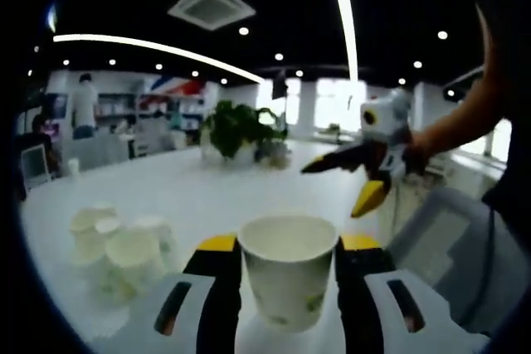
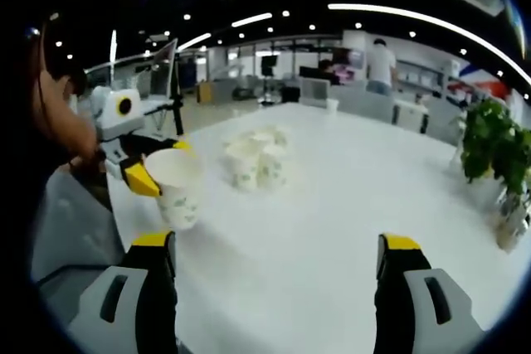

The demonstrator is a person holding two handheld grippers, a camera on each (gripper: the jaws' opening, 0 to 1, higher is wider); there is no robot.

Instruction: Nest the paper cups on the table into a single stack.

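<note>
Upright, with its open mouth facing up and its long axis running straight up and down, a white paper cup (image 1: 289, 271) sits pinched between the two jaws of the left gripper (image 1: 289, 288), which press against its opposite sides just below the rim. In the right gripper view the same cup (image 2: 176, 186) is seen from the side, held clear of the white table (image 2: 315, 230) near its edge, rim on top and narrower base hanging below, with the left gripper (image 2: 153, 163) closed around it and a person's hand (image 2: 79, 151) behind. The right gripper (image 2: 278, 275) has its jaws spread wide apart with nothing between them but bare tabletop; in the left gripper view it (image 1: 353, 178) hangs in the air above the table (image 1: 207, 188), its yellow-tipped jaws parted and holding nothing. A cluster of loose cups (image 1: 116, 246) stands on the table to the left of the held cup, all upright with mouths up and touching one another; the right gripper view shows this cluster (image 2: 253, 159) further out on the table, well apart from both grippers. A potted plant (image 1: 236, 130) stands further back on the table.
</note>
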